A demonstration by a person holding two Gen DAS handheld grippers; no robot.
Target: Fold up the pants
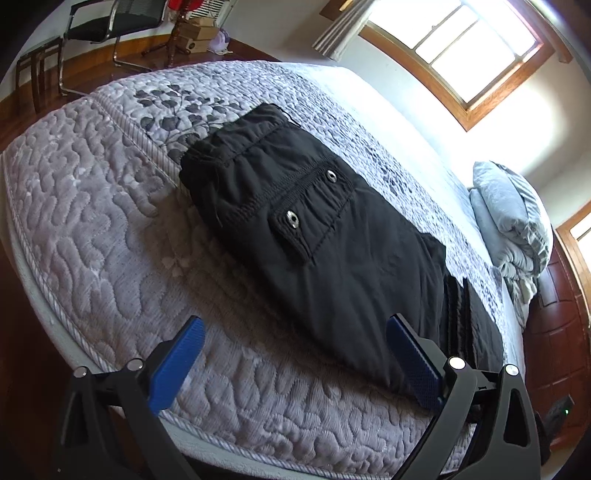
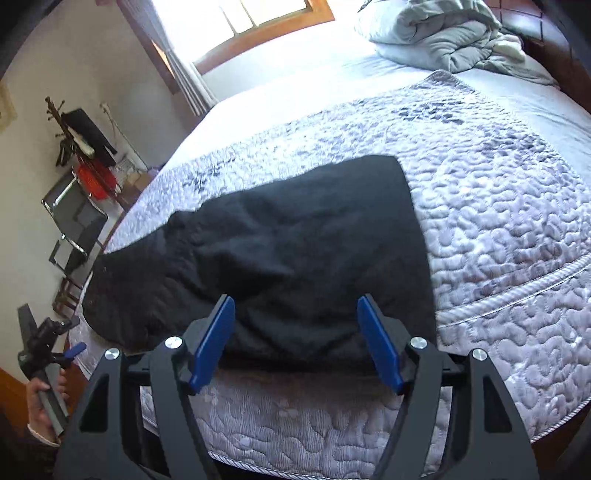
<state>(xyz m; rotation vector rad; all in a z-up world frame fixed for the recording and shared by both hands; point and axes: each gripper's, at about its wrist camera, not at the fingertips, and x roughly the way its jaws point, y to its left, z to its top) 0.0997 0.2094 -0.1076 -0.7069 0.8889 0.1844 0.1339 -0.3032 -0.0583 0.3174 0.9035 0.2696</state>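
Covering bed, quilted grey bedspread (image 1: 92,206); wooden-framed window (image 1: 465,55) bright.

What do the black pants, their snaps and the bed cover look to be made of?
Pants: thin woven cloth, matte, probably nylon or cotton blend; it shows fine creases and stitched seams. Snaps: metal by the look, silvery and shiny, catching the light. Bed cover: quilted fabric with a slight sheen, padded; stitched wavy lines puff it up, and a corded trim edges it.

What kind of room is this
Most likely a bedroom: a bed with a quilted grey bedspread, a bundled grey duvet at its far end, and a coat stand by the wall.
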